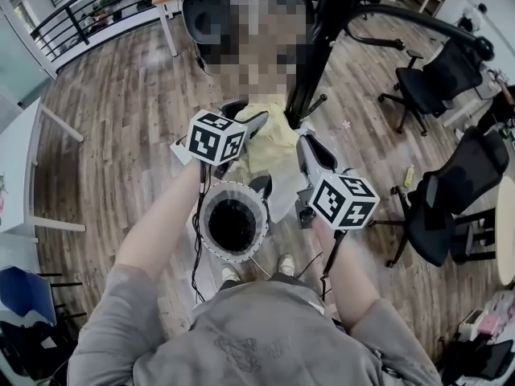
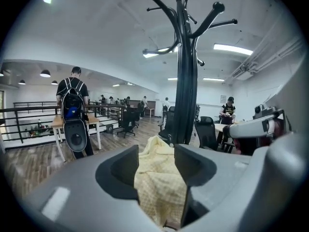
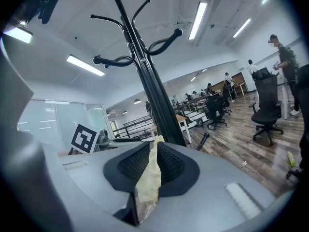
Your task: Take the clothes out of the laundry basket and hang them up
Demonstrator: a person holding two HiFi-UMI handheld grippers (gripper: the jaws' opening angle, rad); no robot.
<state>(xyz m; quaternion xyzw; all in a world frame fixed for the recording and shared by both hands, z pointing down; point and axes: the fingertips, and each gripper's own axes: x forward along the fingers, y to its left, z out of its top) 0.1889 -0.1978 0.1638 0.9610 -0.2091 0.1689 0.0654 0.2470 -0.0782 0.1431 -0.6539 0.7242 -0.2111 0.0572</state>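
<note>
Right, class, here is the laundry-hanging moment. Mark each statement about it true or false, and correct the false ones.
1. The left gripper is shut on the yellow cloth. True.
2. The right gripper is open and empty. False: its jaws are closed on a fold of the yellow cloth.
3. The cloth already hangs from a hook of the coat rack. False: the two grippers hold it in front of the rack, and the hooks in view are bare.
4. In the head view, the laundry basket stands on the floor under the grippers, near the person's feet. True.
5. The coat rack is white. False: it is black.
</note>
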